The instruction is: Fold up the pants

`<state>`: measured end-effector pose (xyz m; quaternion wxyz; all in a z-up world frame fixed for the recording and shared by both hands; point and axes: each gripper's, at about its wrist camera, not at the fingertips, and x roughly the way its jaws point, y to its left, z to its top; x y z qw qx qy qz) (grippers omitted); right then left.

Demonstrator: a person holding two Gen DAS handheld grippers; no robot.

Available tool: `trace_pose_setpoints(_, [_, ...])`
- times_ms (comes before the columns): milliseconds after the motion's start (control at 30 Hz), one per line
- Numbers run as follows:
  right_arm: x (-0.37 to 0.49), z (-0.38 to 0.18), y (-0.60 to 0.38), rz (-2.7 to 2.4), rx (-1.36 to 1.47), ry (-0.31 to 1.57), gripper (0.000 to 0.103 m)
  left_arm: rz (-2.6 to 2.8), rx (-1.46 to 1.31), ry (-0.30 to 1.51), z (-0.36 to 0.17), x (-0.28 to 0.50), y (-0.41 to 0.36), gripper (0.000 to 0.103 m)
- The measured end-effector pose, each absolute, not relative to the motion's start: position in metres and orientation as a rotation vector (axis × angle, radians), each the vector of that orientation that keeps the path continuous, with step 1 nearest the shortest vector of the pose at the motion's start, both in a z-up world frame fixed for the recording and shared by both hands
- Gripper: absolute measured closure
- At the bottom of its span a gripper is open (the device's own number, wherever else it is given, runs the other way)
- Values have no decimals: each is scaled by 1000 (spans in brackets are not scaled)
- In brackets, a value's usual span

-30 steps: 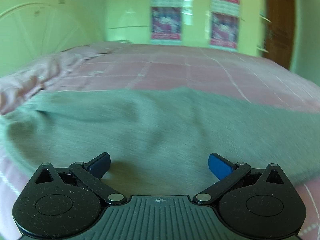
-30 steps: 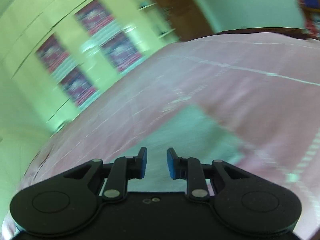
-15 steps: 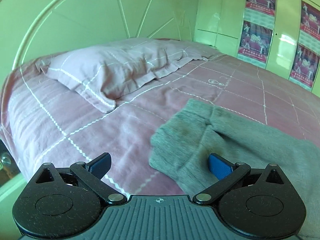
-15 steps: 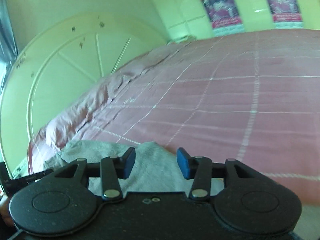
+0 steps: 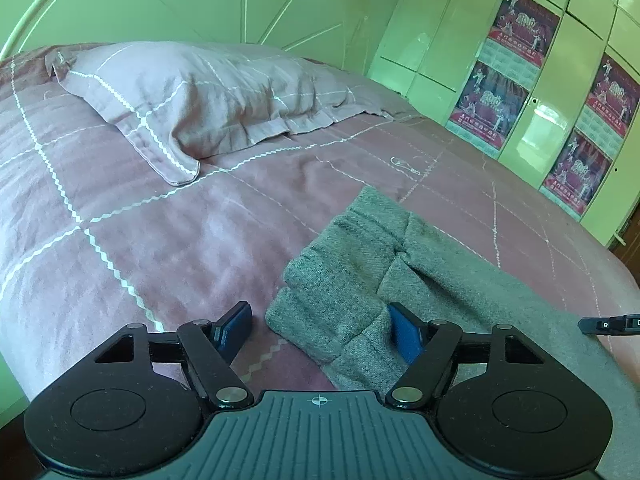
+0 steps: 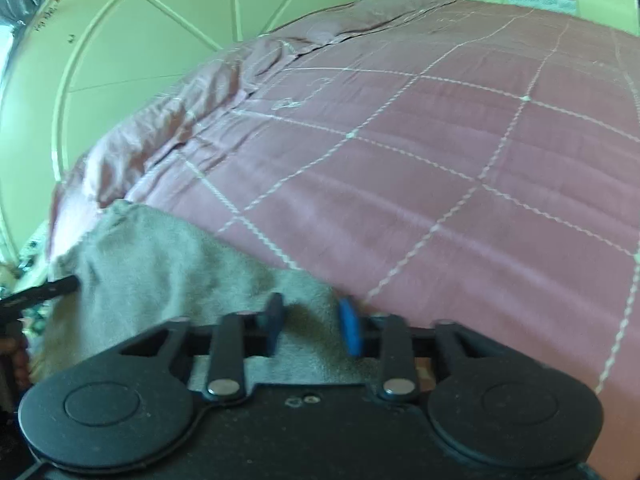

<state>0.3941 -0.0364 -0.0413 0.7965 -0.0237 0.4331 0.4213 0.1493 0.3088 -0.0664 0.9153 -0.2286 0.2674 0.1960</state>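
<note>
Grey knit pants lie flat on the pink quilted bed. In the left wrist view their near end, with ribbed bands, lies between the open fingers of my left gripper; the right blue pad rests against the cloth. In the right wrist view the pants run from the left to under my right gripper, which is open with a corner of grey cloth between its fingers. The tip of the other gripper shows at the left edge.
A pink pillow lies at the head of the bed under a pale green headboard. Pale green wardrobes with posters line the far side. The bed's near edge drops off at the lower left.
Both views have swung toward the headboard end. My left gripper now straddles the ribbed end of the pants. My right gripper has opened wider and come down over a cloth corner.
</note>
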Motion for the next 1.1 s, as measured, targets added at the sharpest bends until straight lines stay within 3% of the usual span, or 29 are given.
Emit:
trace_pose_setpoints(133, [390, -37, -32, 950, -113, 942, 100, 390, -475, 543, -67, 150, 308, 35])
trace_pose_setpoints(267, [390, -41, -24, 929, -133, 948, 95, 395, -482, 538, -67, 148, 308, 35])
trace_pose_setpoints(300, [385, -39, -21, 923, -164, 918, 103, 396, -478, 533, -67, 147, 307, 38])
trace_pose_setpoints(400, [372, -23, -22, 856, -187, 793, 103, 405, -426, 481, -56, 138, 299, 54])
trace_pose_setpoints(467, [375, -19, -30, 792, -139, 742, 103, 425, -378, 475, -55, 139, 292, 55])
trace_pose_setpoints(533, [383, -42, -25, 736, -195, 816, 103, 431, -370, 497, -60, 141, 291, 55])
trace_pose_setpoints(633, [383, -61, -25, 711, -166, 853, 103, 411, -381, 511, -61, 139, 296, 53])
trace_pose_setpoints(733, [373, -29, -56, 661, 2, 759, 98, 395, -367, 506, -47, 130, 299, 45])
trace_pose_setpoints(933, [277, 20, -145, 635, 62, 601, 92, 295, -163, 427, -9, 119, 248, 43])
trace_pose_setpoints(1067, [222, -4, -178, 578, 29, 643, 92, 150, -52, 486, -18, 144, 194, 24])
trace_pose_setpoints(1100, [215, -13, -185, 551, 23, 667, 92, 123, -44, 513, -23, 148, 182, 23])
